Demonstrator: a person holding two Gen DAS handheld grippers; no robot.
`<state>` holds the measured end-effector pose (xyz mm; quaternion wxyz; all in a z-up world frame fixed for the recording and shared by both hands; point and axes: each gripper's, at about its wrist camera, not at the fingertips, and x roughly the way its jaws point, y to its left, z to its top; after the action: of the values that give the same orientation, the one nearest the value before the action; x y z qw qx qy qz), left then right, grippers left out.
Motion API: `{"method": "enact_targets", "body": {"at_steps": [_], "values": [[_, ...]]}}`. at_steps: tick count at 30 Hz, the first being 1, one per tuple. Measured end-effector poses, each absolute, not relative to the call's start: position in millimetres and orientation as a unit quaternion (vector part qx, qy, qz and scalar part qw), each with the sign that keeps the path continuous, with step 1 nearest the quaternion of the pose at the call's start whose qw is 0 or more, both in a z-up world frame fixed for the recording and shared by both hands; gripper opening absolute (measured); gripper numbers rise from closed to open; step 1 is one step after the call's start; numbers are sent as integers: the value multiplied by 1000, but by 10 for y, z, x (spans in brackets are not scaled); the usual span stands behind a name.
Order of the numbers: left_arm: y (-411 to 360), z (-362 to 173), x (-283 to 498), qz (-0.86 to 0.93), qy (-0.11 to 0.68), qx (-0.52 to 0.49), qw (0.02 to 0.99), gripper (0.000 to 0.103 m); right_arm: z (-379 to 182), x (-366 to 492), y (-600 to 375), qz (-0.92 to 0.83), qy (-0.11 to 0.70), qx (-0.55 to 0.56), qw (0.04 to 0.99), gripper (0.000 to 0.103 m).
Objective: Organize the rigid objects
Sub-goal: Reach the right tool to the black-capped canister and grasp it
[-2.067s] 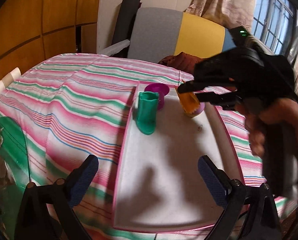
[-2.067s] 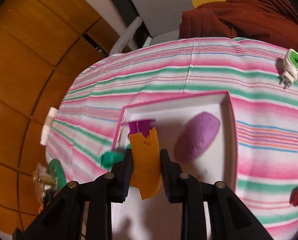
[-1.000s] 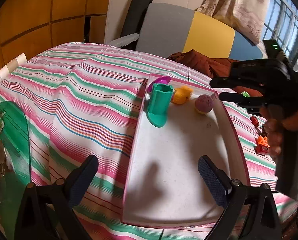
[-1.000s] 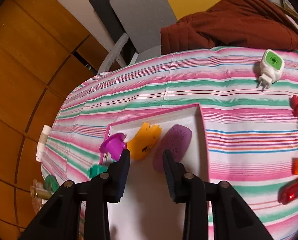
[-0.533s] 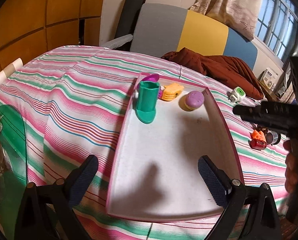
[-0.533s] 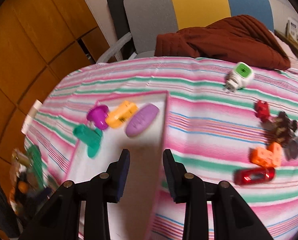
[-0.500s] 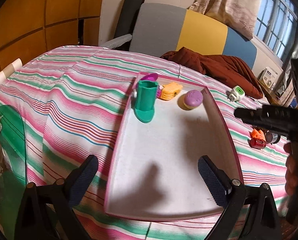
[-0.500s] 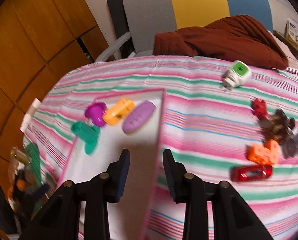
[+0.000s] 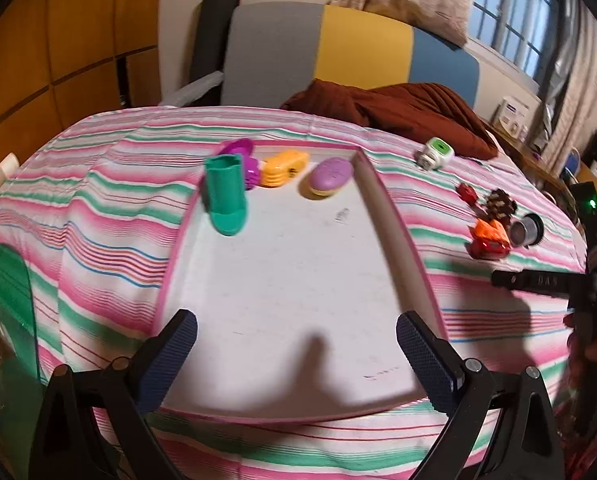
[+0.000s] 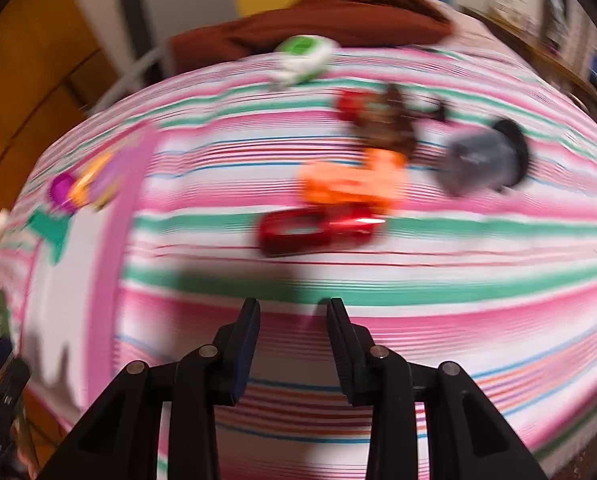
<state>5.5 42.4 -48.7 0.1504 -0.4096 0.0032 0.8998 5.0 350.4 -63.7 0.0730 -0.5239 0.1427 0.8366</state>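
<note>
We have let go of the orange toy [image 9: 284, 168]. A moment ago it was pinched in our right gripper [image 10: 292, 312]; now it lies on its side at the far end of the white tray [image 9: 298, 280], between the purple cup [image 9: 240, 150] and the purple oval toy [image 9: 330, 175]. The green boot [image 9: 224, 196] stands just in front of the cup. That makes four toys put away.

Our right gripper has swung off the tray and over the striped cloth [image 10: 378, 288]. Its fingers [image 10: 246, 332] are a little way apart, and nothing is between them. It points at the pile still waiting: a red toy [image 10: 318, 230], an orange block [image 10: 354, 184] touching it, a grey cup [image 10: 482, 158] on its side, a brown thing [image 10: 386, 120] and a white and green plug [image 10: 304, 58]. The picture is blurry, so we cannot tell the small shapes well.

Our left gripper [image 9: 296, 356] hangs over the near end of the tray. Its fingers [image 9: 170, 356] are wide apart and empty.

We think the red toy comes next, since it is nearest. The tray has a raised pink rim, so we must lift toys over it. Most of the tray is bare, so there is lots of room. The pile is crowded, though, and we could bump the orange block.
</note>
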Motion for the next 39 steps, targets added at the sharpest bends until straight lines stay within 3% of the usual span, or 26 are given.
{"method": "enact_targets", "body": {"at_steps": [5,12,21,24,27,39], "values": [[585,-458,132,899,16,-404,169,101,-487,57,4140,832,175,-504,150,36],[781,-401,227,897,33,-397,192,101,-222,-163,4882,844,158,-466,214,38],[1041,-370,345,893,71,-388,219,101,-313,-398,5433,841,201,-455,214,39],[1116,-390,345,891,84,-389,220,101,-370,-293,5604,836,249,-435,225,44],[1181,-400,338,889,90,-389,223,101,-459,-118,5821,821,311,-420,228,61],[1345,-375,354,888,99,-385,232,101,-651,476,6239,737,425,-413,326,60]]}}
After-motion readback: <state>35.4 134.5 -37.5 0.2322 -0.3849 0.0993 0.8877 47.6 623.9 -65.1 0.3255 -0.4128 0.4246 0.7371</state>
